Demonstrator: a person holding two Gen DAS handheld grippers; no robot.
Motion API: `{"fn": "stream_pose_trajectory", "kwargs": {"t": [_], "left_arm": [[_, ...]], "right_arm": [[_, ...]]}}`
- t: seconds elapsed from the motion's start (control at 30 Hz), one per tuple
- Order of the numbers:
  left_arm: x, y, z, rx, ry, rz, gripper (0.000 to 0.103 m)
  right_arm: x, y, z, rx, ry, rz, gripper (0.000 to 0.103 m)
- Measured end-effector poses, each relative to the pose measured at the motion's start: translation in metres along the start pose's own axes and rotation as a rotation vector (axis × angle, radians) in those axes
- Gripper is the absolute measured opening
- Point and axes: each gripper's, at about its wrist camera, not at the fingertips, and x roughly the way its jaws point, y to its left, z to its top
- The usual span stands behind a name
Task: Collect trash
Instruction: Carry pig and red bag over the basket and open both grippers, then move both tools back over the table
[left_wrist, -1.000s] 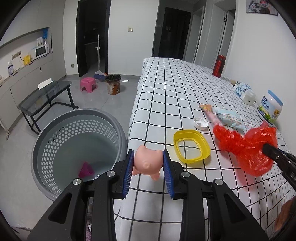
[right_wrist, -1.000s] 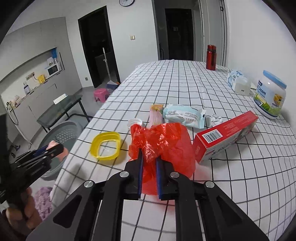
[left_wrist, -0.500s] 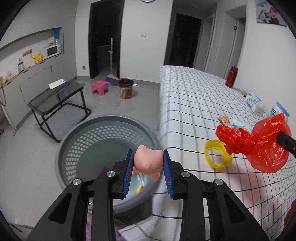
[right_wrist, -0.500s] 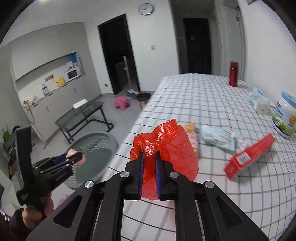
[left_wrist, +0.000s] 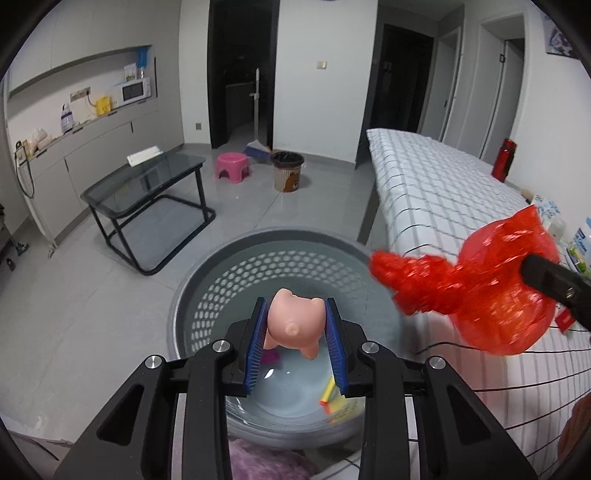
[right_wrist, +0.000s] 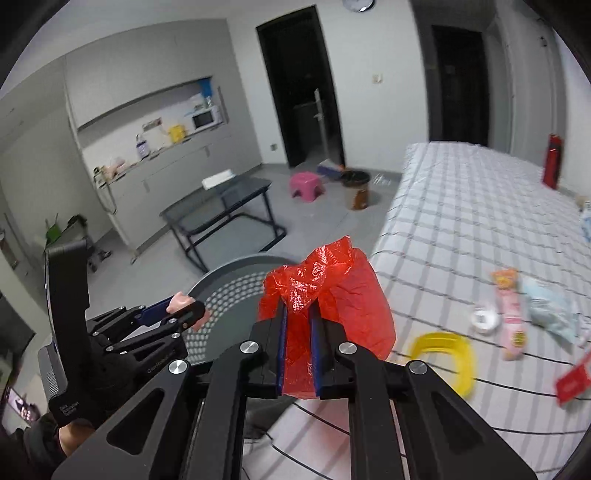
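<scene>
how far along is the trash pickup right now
Done: a few small items already lie in the grey basket. In hand: the left gripper holds a pink pig toy over it; the right gripper grips a red plastic bag. Left: yellow lid, wrappers and red box on the table.

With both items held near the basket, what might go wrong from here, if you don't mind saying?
1. The red bag hangs over the table edge, not the basket; released now, it may miss.
2. The right hand-held gripper pinches only thin plastic, which could slip or tear.
3. The pig toy in the left hand-held gripper may bounce out.
</scene>
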Motion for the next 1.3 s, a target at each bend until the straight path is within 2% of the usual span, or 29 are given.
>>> {"fn": "stream_pose_trajectory", "kwargs": {"t": [0.33, 0.57, 0.63, 0.67, 0.7, 0.8, 0.97, 1.3], "left_arm": [[0.035, 0.027, -0.001, -0.027, 0.061, 0.014, 0.031], [0.047, 0.032, -0.005, -0.033, 0.094, 0.015, 0.035], [0.048, 0.034, -0.006, -0.041, 0.097, 0.015, 0.047], [0.048, 0.035, -0.006, -0.046, 0.092, 0.019, 0.057], [0.048, 0.036, -0.007, -0.048, 0.089, 0.022, 0.060], [0.046, 0.038, -0.007, -0.046, 0.086, 0.028, 0.062], [0.045, 0.040, -0.008, -0.055, 0.092, 0.036, 0.063], [0.036, 0.042, -0.010, -0.056, 0.087, 0.054, 0.064]], "right_arm": [[0.080, 0.024, -0.001, -0.011, 0.146, 0.070, 0.011], [0.106, 0.025, -0.007, -0.002, 0.204, 0.082, 0.011], [0.109, 0.024, -0.008, 0.001, 0.206, 0.083, 0.012], [0.109, 0.024, -0.006, 0.000, 0.207, 0.083, 0.015], [0.110, 0.024, -0.007, -0.001, 0.208, 0.081, 0.019], [0.109, 0.022, -0.007, 0.000, 0.200, 0.074, 0.028], [0.106, 0.018, -0.010, 0.011, 0.199, 0.076, 0.035], [0.100, 0.019, -0.011, 0.009, 0.192, 0.069, 0.035]]}}
